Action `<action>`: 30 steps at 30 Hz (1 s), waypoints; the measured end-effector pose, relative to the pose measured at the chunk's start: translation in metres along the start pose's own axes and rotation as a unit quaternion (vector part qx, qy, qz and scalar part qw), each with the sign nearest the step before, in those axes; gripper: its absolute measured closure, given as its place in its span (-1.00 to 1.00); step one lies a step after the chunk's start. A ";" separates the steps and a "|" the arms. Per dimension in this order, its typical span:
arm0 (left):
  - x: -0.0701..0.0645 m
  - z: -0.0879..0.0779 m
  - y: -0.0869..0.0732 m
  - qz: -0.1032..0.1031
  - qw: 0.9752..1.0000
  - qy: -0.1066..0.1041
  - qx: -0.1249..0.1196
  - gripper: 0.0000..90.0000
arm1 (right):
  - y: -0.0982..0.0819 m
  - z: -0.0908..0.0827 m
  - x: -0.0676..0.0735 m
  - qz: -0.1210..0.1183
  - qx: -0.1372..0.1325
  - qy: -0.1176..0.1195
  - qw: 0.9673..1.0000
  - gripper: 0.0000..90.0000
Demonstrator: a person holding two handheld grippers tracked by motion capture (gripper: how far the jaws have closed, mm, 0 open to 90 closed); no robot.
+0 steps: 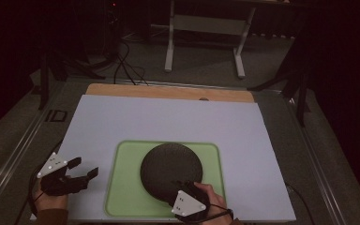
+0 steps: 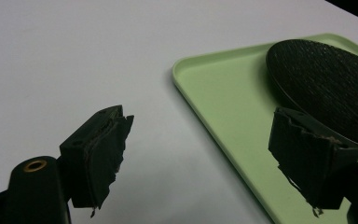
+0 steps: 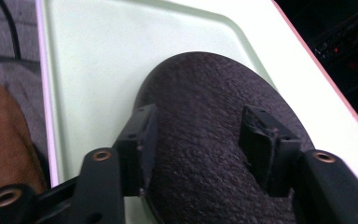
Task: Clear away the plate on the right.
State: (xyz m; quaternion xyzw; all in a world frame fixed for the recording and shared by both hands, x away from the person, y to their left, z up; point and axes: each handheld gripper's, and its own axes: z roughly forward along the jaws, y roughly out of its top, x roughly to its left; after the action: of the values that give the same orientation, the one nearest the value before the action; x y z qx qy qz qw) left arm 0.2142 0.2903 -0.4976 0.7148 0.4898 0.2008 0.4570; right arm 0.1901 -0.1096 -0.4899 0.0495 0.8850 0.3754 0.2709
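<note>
A round black textured plate (image 1: 171, 168) lies on a light green tray (image 1: 122, 187) at the near middle of the white table surface (image 1: 168, 117). My right gripper (image 1: 183, 183) is at the plate's near right edge, its jaws apart over the plate (image 3: 205, 93) and closed on nothing; the right gripper (image 3: 198, 140) hovers low above it, with the tray (image 3: 98, 60) beyond. My left gripper (image 1: 85, 167) stands open just left of the tray, over bare table. In the left gripper view, the gripper (image 2: 200, 144) faces the tray's corner (image 2: 223, 102) and the plate (image 2: 326, 88).
A wooden strip (image 1: 168, 91) runs along the table's far edge. Beyond it on the floor stand a white frame (image 1: 206, 23) and dark cables (image 1: 126, 65). A brown sleeve (image 3: 0, 135) lies at the table's near edge.
</note>
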 end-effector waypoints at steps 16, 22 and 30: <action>0.000 0.000 0.000 0.000 1.000 0.000 0.000 -0.58 | -0.015 -0.011 -0.027 0.087 -0.003 -0.051 0.995 -0.58; 0.000 0.000 0.000 0.001 1.000 0.000 0.000 -0.58 | -0.029 -0.025 -0.044 0.130 -0.012 -0.086 0.988 -0.60; 0.000 -0.001 0.000 0.001 1.000 0.000 -0.001 -0.58 | -0.054 -0.041 -0.061 0.180 -0.009 -0.127 0.975 -0.61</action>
State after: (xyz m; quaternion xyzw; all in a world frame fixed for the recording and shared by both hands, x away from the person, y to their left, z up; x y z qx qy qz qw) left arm 0.2139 0.2907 -0.4974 0.7146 0.4890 0.2019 0.4576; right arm 0.2269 -0.1915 -0.4769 0.2527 0.8163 0.4169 0.3098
